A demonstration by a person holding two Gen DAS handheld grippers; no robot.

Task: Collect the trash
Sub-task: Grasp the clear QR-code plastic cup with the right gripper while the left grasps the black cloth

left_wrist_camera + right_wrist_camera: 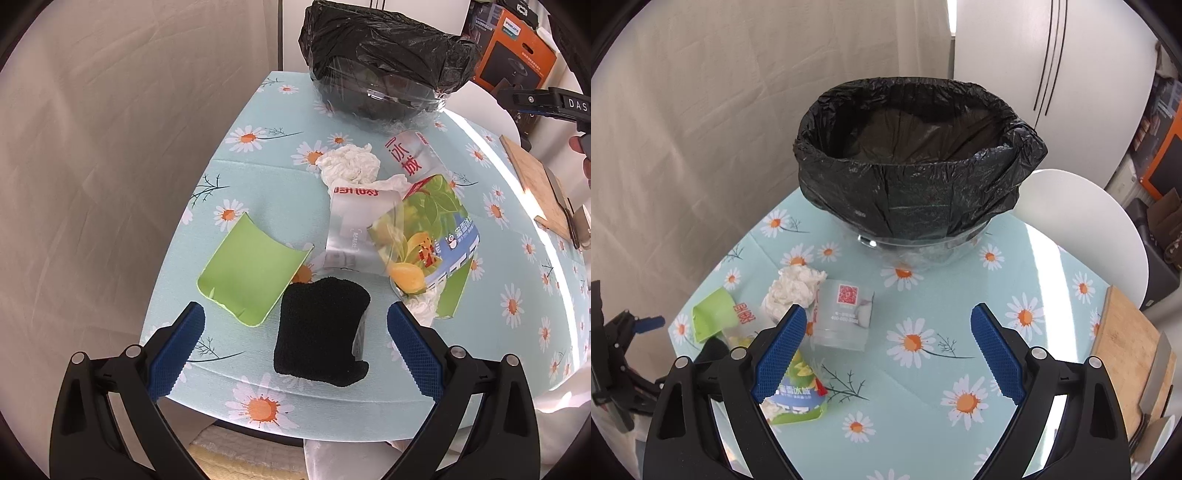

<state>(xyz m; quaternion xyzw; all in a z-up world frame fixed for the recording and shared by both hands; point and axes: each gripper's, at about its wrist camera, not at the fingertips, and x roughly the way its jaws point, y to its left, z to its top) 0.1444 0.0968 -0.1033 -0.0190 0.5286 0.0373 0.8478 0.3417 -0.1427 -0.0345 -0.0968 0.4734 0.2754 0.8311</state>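
Note:
A bin with a black liner (916, 173) stands at the far side of the daisy-print table (960, 332); it also shows in the left wrist view (384, 70). Trash lies in front of it: a crumpled white tissue (351, 162), a clear plastic cup (844, 314), a printed drink cup (428, 243), a green card piece (251, 266) and a black cloth (321, 332). My left gripper (295, 325) is open, its fingers either side of the black cloth. My right gripper (890, 325) is open and empty above the table, right of the clear cup.
A wooden cutting board (1126, 358) with a knife (1156, 373) lies at the table's right edge. A white chair (1082, 229) stands behind the table. A beige curtain hangs on the left. An orange box (517, 55) sits at the far right.

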